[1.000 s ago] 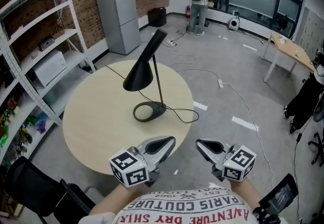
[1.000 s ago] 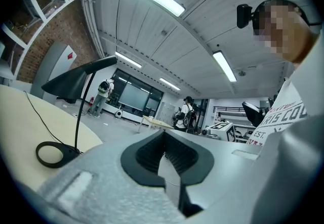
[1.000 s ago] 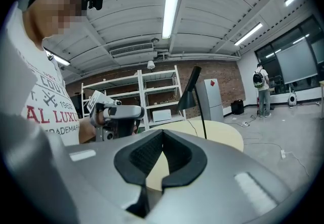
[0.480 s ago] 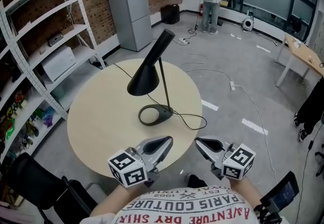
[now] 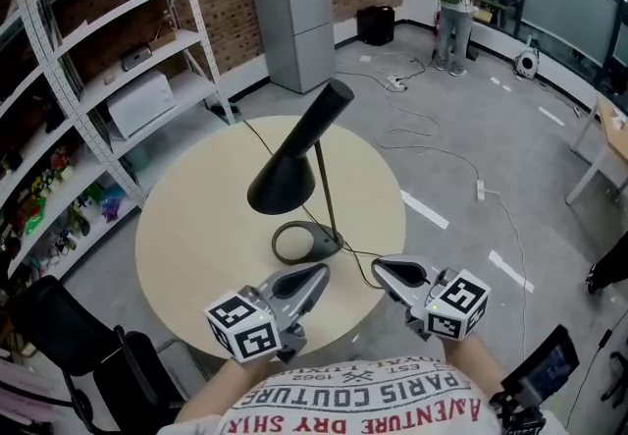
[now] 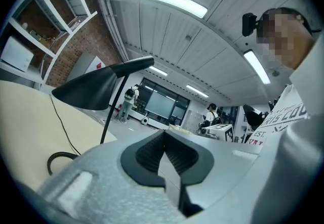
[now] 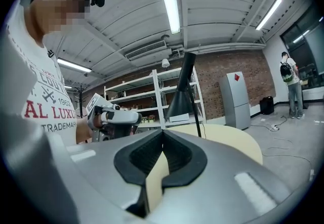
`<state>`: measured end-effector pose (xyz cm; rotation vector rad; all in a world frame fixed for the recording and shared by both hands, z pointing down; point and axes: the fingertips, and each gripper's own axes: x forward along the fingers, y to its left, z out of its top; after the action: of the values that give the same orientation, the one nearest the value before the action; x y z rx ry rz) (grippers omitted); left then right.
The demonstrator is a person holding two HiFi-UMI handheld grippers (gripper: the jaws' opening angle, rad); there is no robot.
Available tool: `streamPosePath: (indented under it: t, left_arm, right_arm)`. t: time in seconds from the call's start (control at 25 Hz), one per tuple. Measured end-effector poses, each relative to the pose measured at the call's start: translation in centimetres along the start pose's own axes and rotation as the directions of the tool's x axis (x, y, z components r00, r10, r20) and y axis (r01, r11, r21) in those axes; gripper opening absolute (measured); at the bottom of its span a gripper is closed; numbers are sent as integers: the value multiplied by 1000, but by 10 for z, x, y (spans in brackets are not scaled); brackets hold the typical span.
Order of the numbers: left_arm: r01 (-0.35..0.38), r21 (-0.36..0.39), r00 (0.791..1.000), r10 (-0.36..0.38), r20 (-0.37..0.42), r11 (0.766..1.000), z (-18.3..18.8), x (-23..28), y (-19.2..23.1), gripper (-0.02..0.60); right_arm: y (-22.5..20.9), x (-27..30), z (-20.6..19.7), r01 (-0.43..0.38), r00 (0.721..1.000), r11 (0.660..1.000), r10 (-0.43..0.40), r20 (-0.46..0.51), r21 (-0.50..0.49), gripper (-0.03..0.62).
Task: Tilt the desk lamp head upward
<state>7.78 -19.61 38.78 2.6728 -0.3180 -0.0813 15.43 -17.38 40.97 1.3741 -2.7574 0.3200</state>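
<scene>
Desk lamp point(image 5: 294, 168) stands on the round, pale table point(image 5: 186, 246), on the half nearer the person. Its ring-shaped black base point(image 5: 304, 243) lies flat on the top. A thin stem point(image 5: 328, 192) rises from the base. The lamp head point(image 5: 285, 183), a black cone, hangs from the top of the stem with its open mouth facing down and to the left; its narrow end slants up and to the right. The power cord point(image 5: 258, 140) runs from the base across the table and off its far edge.

Left gripper point(image 5: 316, 276): jaws pressed together, nothing between them. It is held level over the near edge of the table, just short of the base and clear of the lamp.

Right gripper point(image 5: 385, 271): jaws closed tip to tip, with only a sliver of light lower down, and nothing held. It sits beside the left gripper at the near table edge, also clear of the lamp.

Surroundings: a grey refrigerator point(image 5: 297, 16) stands against the brick wall, white metal shelving point(image 5: 118, 80) on the left, a black chair point(image 5: 69, 345) at lower left. A person with a backpack point(image 5: 454, 6) stands well away in the background.
</scene>
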Motion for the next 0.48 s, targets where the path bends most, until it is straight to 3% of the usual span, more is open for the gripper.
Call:
streamPosePath:
  t: [0.2,0.48]
  left_arm:
    - [-92,1,995,92,37,996,3,10,26,-4]
    - [-200,-22,974,202,105,979,2,-18,29,-3]
  right_arm:
    - [-31,25,-7,-88,996,996,87,-24,-22,17]
    - [-24,46,-13,-182,982,981,179,-55,-65,50]
